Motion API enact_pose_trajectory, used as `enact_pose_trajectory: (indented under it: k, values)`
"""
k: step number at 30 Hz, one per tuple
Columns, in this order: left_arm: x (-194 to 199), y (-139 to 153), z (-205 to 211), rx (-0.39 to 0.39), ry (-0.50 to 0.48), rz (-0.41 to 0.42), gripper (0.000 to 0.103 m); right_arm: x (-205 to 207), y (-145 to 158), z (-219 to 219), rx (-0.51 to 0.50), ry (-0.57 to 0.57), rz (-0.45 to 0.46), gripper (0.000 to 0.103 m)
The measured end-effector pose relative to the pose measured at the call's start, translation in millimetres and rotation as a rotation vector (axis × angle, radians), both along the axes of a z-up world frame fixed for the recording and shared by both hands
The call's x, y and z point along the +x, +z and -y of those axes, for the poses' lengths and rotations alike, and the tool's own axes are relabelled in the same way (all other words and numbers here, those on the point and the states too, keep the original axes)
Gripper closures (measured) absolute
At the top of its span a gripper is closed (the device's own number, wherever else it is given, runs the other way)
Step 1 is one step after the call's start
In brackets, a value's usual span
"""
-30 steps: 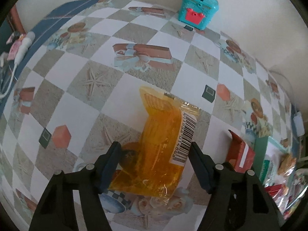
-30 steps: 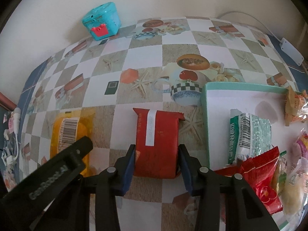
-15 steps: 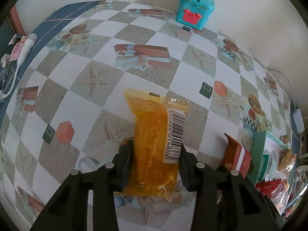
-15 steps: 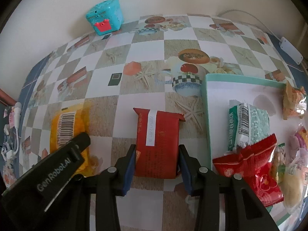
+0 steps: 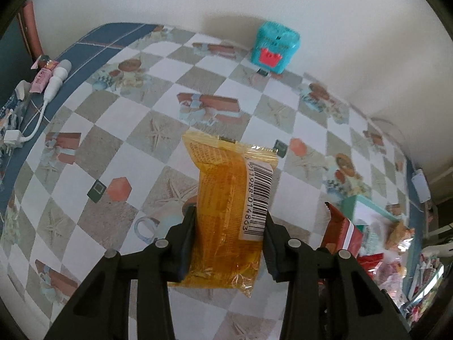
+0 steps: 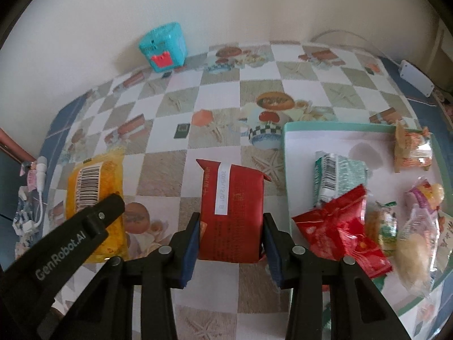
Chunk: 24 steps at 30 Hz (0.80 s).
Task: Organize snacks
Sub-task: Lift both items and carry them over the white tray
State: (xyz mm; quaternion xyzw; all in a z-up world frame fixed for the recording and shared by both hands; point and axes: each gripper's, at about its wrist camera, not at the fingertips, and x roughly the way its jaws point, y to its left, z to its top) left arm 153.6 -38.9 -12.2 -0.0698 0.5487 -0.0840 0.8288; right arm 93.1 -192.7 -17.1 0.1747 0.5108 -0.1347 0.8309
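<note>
Orange snack packet point(image 5: 226, 212) barcode-up, left; red packet point(image 6: 233, 212) beside the teal tray point(image 6: 286, 170).

The left tongs point(image 5: 229, 240) pinch the sides of an orange snack packet point(image 5: 226, 209), whose barcode label runs along its right edge. The packet's far end points toward a teal box point(image 5: 274, 46) standing against the wall at the back of the checkered counter point(image 5: 85, 153). At right, a red packet point(image 5: 344, 231) shows beside a teal tray point(image 5: 349, 201) with blurred wrappers. A white cable point(image 5: 42, 104) lies at far left.
</note>
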Motion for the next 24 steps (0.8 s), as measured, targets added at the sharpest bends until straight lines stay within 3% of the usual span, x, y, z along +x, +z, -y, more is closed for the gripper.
enact_pose_trajectory:
  k: [12, 24]
  values:
    - [-28.9, 42.8, 5.3, -0.036, -0.038, 0.104, 0.06, -38.9, 47.4, 7.4, 0.0, -0.034, 0.118, 0.059]
    - [-48.8, 72.1, 25.6, -0.016, -0.073, 0.191, 0.06, -64.5, 66.8, 41.1, 0.025, -0.115, 0.159, 0.059]
